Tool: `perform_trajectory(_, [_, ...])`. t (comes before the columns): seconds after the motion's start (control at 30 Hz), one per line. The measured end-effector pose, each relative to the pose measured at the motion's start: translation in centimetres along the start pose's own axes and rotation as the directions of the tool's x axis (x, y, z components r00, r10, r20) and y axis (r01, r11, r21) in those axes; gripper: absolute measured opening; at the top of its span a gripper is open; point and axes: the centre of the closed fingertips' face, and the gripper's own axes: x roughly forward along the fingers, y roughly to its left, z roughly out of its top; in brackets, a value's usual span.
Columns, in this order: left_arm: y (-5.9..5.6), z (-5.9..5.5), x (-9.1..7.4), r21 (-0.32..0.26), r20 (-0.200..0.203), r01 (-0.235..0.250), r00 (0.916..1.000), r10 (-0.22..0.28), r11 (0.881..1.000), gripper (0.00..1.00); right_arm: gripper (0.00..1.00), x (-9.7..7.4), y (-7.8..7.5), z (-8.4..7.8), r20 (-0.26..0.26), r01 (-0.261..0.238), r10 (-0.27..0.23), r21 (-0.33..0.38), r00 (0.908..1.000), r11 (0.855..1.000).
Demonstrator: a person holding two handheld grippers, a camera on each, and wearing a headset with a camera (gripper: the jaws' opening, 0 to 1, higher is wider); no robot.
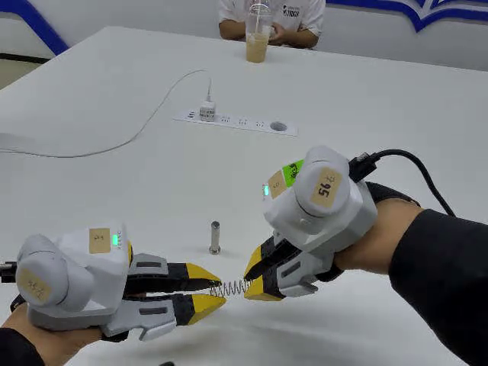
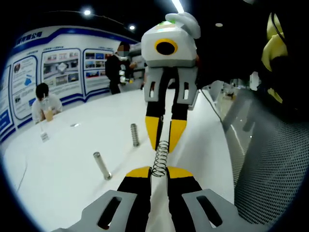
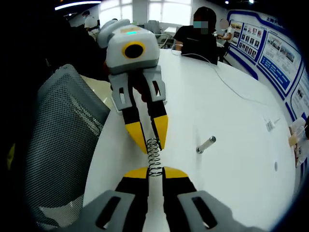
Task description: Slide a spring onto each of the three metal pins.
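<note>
A spring (image 1: 230, 288) is held level above the white table (image 1: 137, 183). It is pinched at one end by the left gripper (image 1: 219, 290) and at the other by the right gripper (image 1: 252, 279), with both pairs of jaws drawn nearly together on the coil. A metal pin (image 1: 215, 237) is seen upright just beyond the spring, apart from it. In the left gripper view a far pin (image 2: 133, 134) and a near pin (image 2: 102, 165) are shown standing apart. Bare tabletop is left around them, and a power strip (image 1: 232, 120) and a cup (image 1: 258, 34) are set well away toward the far edge. A mesh chair (image 3: 58, 135) is seen beside the table's edge.
</note>
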Motion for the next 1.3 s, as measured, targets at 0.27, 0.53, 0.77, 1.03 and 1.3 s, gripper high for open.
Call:
perform_trajectory(0.27, [0.1, 0.1, 0.1, -0.007, 0.003, -0.002, 1.0, 0.002, 1.0, 0.12, 0.11, -0.6, 0.0, 0.8, 0.008, 0.007, -0.007, -0.018, 0.9999, 1.0])
perform_trajectory(0.53, [0.0, 0.0, 0.2, -0.008, 0.001, 0.001, 1.0, -0.001, 1.0, 0.12, 0.11, -1.1, 0.1, 1.9, 0.02, 0.012, -0.011, -0.042, 0.9997, 0.999])
perform_trajectory(0.77, [-0.1, 0.0, 0.3, -0.006, 0.002, 0.004, 1.0, -0.004, 1.0, 0.11, 0.11, -1.3, 0.3, 2.9, 0.03, 0.017, -0.015, -0.059, 0.9994, 0.998])
perform_trajectory(1.03, [-0.2, 0.2, 0.3, -0.005, 0.008, 0.007, 0.9999, -0.007, 1.0, 0.11, 0.12, -1.5, 0.3, 3.9, 0.037, 0.026, -0.024, -0.072, 0.999, 0.997])
perform_trajectory(1.3, [-0.4, 0.3, 0.4, 0.0, 0.007, 0.014, 0.9999, -0.014, 1.0, 0.11, 0.12, -1.4, 0.4, 4.2, 0.035, 0.024, -0.022, -0.074, 0.9992, 0.997])
